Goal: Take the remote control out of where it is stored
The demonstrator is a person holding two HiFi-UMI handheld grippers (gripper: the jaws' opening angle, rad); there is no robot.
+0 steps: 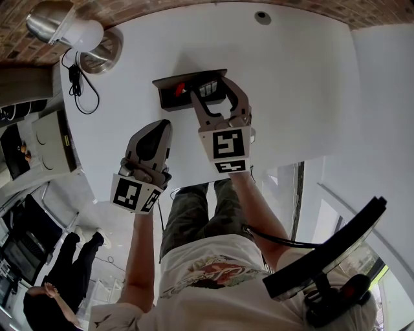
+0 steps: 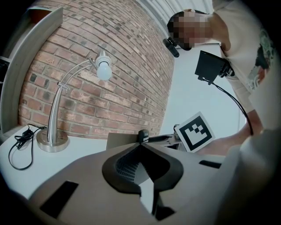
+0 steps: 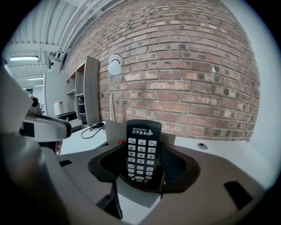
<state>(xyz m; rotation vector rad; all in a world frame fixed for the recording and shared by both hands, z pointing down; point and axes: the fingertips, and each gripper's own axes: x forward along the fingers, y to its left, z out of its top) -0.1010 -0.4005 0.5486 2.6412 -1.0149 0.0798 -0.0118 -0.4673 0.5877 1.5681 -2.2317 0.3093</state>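
A black remote control point(image 3: 140, 151) with white keys stands upright between my right gripper's jaws, which are shut on its lower half. In the head view the right gripper point(image 1: 208, 92) reaches into a dark open box point(image 1: 169, 86) on the white table, where the remote point(image 1: 206, 88) and a red spot show. From the left gripper view I see that box point(image 2: 122, 139) with the remote's top point(image 2: 143, 135) sticking up above it. My left gripper point(image 1: 157, 131) rests on the table to the left of the box, nearer to me, with its jaws shut and nothing in them.
A metal desk lamp point(image 1: 81, 35) stands at the table's far left corner, a black cable point(image 1: 81, 87) lying beside it. A cable hole point(image 1: 262, 17) sits near the brick wall. Grey shelving point(image 3: 90, 94) stands to the left. A person in black point(image 1: 55, 284) is on the floor below.
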